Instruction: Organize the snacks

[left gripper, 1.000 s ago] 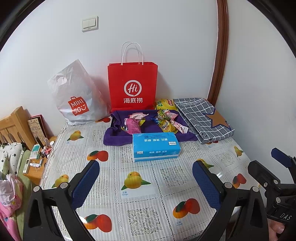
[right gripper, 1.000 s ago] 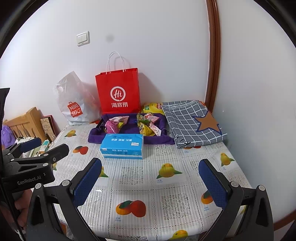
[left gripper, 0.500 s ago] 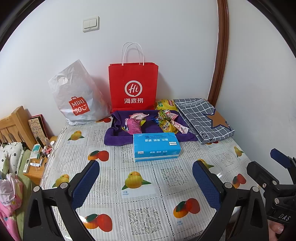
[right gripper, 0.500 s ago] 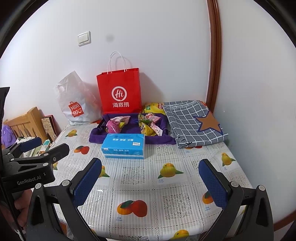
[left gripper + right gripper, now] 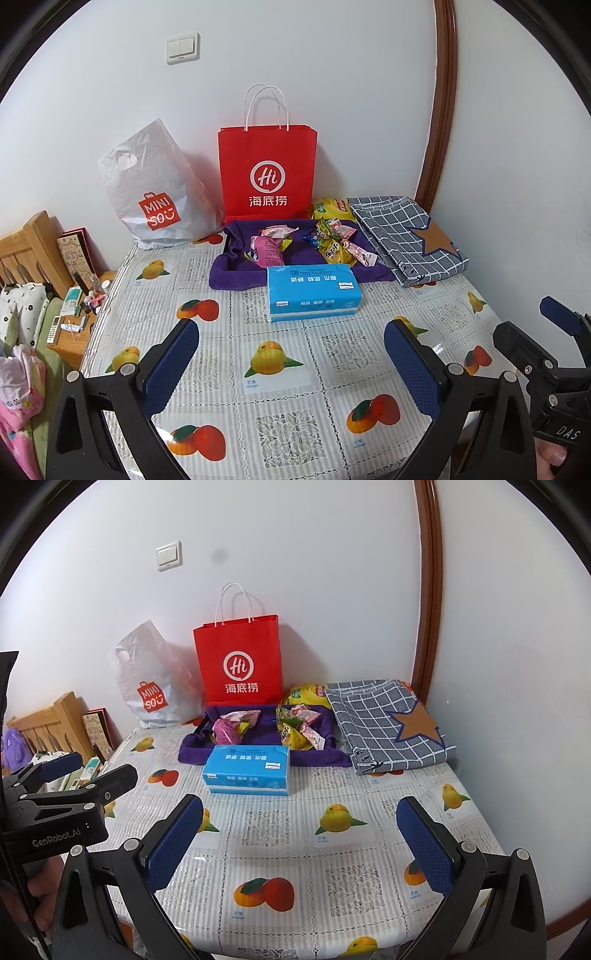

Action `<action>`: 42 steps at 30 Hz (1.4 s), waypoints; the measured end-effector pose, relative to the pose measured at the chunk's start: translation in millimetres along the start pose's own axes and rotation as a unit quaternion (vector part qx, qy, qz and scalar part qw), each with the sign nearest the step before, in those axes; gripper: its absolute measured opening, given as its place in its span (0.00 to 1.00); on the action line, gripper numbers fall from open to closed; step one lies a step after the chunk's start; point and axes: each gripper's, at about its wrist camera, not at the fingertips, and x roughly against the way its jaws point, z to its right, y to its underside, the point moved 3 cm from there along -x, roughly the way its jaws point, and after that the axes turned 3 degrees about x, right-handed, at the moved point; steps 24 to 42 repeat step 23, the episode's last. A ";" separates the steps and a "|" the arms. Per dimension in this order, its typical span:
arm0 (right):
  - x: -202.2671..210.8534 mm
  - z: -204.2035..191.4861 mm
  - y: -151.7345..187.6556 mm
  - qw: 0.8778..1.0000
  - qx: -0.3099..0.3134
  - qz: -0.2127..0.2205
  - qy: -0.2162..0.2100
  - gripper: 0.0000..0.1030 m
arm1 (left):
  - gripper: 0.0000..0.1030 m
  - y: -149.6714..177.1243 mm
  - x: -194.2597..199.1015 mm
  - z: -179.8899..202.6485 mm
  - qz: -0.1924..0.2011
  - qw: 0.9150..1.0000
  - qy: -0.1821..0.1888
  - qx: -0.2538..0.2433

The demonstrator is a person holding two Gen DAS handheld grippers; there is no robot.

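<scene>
A purple cloth tray (image 5: 229,273) (image 5: 192,751) lies at the back of the table with two heaps of snack packets: pink ones (image 5: 267,249) (image 5: 231,725) on the left, yellow-green ones (image 5: 334,243) (image 5: 297,729) on the right. A yellow snack bag (image 5: 328,208) (image 5: 308,694) lies behind it. My left gripper (image 5: 291,363) is open and empty over the table's front. My right gripper (image 5: 301,843) is open and empty too, to the right of the left one (image 5: 70,790).
A blue tissue pack (image 5: 314,291) (image 5: 249,770) lies in front of the tray. A red paper bag (image 5: 267,173) and a white Miniso bag (image 5: 155,195) stand against the wall. A folded checked cloth (image 5: 408,238) lies at the back right. A bedside shelf with clutter (image 5: 74,314) is on the left.
Both grippers have drifted very slightly; the view has shifted a little. Nothing on the table has moved.
</scene>
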 end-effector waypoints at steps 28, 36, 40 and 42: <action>2.2 -2.7 -2.1 1.000 0.003 0.007 -0.006 1.00 | 0.98 -0.8 -1.2 -5.6 0.002 1.000 -0.009 0.002; 2.2 -2.7 -2.1 1.000 0.003 0.007 -0.006 1.00 | 0.98 -0.8 -1.2 -5.6 0.002 1.000 -0.009 0.002; 2.2 -2.7 -2.1 1.000 0.003 0.007 -0.006 1.00 | 0.98 -0.8 -1.2 -5.6 0.002 1.000 -0.009 0.002; 2.2 -2.7 -2.1 1.000 0.003 0.007 -0.006 1.00 | 0.98 -0.8 -1.2 -5.6 0.002 1.000 -0.009 0.002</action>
